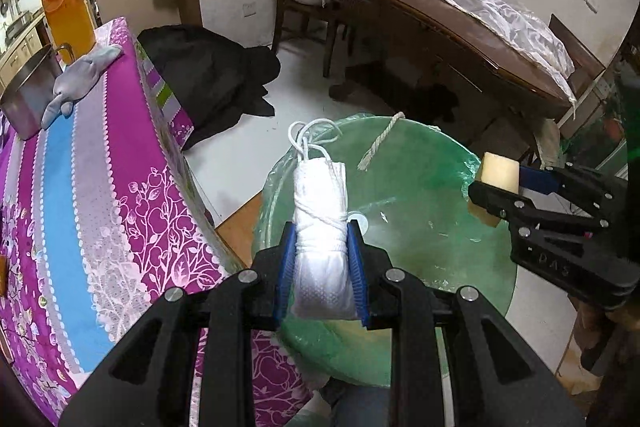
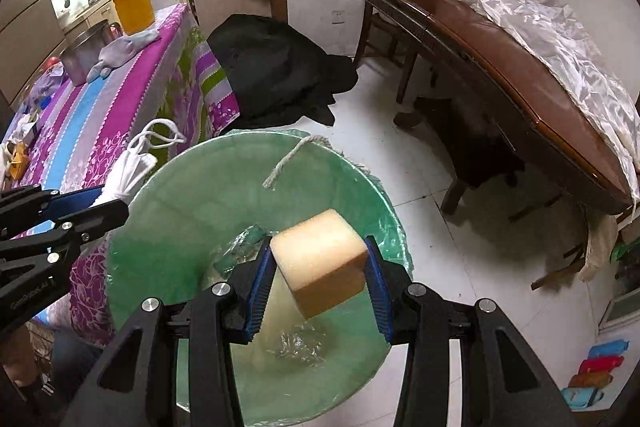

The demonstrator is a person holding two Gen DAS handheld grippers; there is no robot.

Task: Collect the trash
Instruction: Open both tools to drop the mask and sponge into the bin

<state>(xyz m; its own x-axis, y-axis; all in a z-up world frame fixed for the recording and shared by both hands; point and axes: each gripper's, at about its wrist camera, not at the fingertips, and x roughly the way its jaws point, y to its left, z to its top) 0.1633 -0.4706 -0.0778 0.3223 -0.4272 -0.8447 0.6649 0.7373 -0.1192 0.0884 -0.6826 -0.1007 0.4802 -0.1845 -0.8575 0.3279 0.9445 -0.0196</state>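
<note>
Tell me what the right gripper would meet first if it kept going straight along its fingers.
Probably the green plastic liner inside the round trash bin; the right gripper, shut on the pale yellow sponge block, points down into it. Depth is unclear.

A lined bin [image 2: 168, 211] is set on the floor [image 2: 420, 163], just right of the cloth-covered bench [image 1: 80, 163]. A rolled mask [image 1: 320, 219] is clamped in the left claw [image 1: 320, 267] over the bin's left rim; a sponge block [image 2: 320, 263] is clamped in the right claw [image 2: 320, 287] over the bin's opening. A cord [image 2: 292, 157] is draped over the far rim. At the bench's far end a bottle [image 1: 66, 11] is stood behind a metal pot [image 1: 28, 95], with a soft toy [image 1: 76, 79] laid beside them. A bag [image 2: 272, 67] is slumped on the floor behind the bin. A wooden table [image 2: 500, 67] is placed to the right, with plastic sheeting [image 2: 560, 47] spread on it.
</note>
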